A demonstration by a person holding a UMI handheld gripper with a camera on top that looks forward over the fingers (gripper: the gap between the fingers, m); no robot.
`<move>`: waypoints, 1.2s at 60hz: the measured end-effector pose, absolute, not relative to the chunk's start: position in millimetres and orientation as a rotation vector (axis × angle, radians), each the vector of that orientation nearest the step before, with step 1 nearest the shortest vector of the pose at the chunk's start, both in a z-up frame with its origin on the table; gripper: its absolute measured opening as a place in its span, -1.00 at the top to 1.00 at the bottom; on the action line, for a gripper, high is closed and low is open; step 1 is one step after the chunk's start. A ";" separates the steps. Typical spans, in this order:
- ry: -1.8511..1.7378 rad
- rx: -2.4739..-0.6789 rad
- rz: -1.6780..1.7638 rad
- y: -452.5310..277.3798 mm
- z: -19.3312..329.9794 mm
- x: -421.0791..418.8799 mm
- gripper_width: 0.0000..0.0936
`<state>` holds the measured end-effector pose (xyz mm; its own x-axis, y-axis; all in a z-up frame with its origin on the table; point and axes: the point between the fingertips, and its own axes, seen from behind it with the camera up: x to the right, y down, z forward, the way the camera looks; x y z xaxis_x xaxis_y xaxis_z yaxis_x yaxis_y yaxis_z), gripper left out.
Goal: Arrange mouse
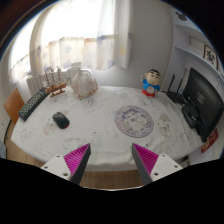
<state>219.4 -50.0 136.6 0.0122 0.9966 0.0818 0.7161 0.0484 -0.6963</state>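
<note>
Gripper view, looking forward along the two fingers over a pale table [100, 140] in a bright room. The gripper [111, 160] hangs at the near edge of the table with its fingers spread wide apart and nothing between them; the left finger's magenta pad [77, 158] and the right finger's pad [146, 159] both face inward across an open gap.

The mouse [61, 120], small and dark, lies on the table well beyond the left finger and off to that side, apart from the gripper. Farther left, near the table's edge, a dark keyboard [34, 103] lies at an angle. Beyond the mouse, toward the far side of the table, stand some pale objects [72, 83] (too small to tell what they are).

Ahead of the right finger, near the middle of the table, lies a round patterned mat [133, 122] in grey and purple. Beyond it, at the far edge, stands a cartoon figure toy [151, 81] with a dark head, a yellow face and a blue body. To the right of the toy is a dark monitor [203, 100], standing at the table's right end. Behind the table, a window with sheer white curtains [85, 40] lets in daylight.
</note>
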 end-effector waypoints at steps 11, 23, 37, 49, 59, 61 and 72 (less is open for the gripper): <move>-1.823 -1.663 0.724 -152.1 120.1 211.0 -0.83; -1.857 -1.556 0.819 -239.4 103.1 191.1 -0.83; -1.815 -1.547 0.843 -281.8 52.3 141.6 -0.83; -1.785 -1.581 0.869 -293.2 11.8 80.9 -0.82; -1.808 -1.553 0.866 -294.1 -9.4 32.9 -0.81; -1.818 -1.552 0.887 -297.2 -8.2 25.8 -0.82; -1.817 -1.535 0.867 -287.1 -9.0 -9.9 -0.83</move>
